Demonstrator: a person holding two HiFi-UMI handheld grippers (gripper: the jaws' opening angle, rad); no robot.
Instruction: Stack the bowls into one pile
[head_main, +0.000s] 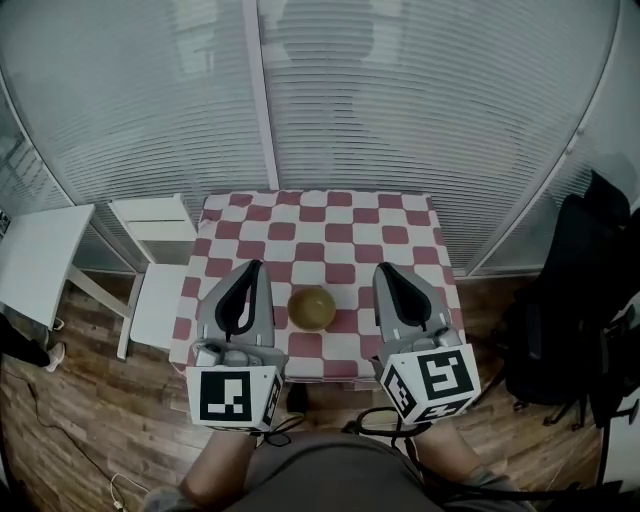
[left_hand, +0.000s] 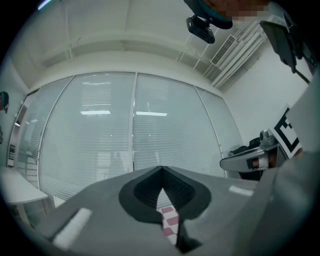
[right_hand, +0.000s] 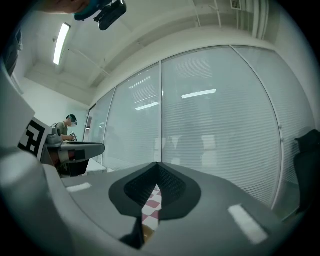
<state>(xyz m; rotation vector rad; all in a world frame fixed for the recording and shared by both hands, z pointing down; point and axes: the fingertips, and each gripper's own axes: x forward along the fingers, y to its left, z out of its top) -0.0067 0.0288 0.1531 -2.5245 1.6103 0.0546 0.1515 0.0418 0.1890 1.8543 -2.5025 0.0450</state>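
Left hand-held gripper (head_main: 252, 266) and right hand-held gripper (head_main: 386, 268) hover over the counter's near edge, each with jaws pinched together at the tips and nothing between them. A yellowish bowl (head_main: 311, 308) sits between them on the red-checked counter (head_main: 320, 214), near the middle of that edge.

The bowl (head_main: 311, 308) looks too small to tell one from several nested, and both gripper views show only a counter (left_hand: 168, 217) sliver.

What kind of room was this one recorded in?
Probably an office or lab space: glass partition walls with blinds, a ceiling strip light, and a small checked-cloth table on wood flooring.
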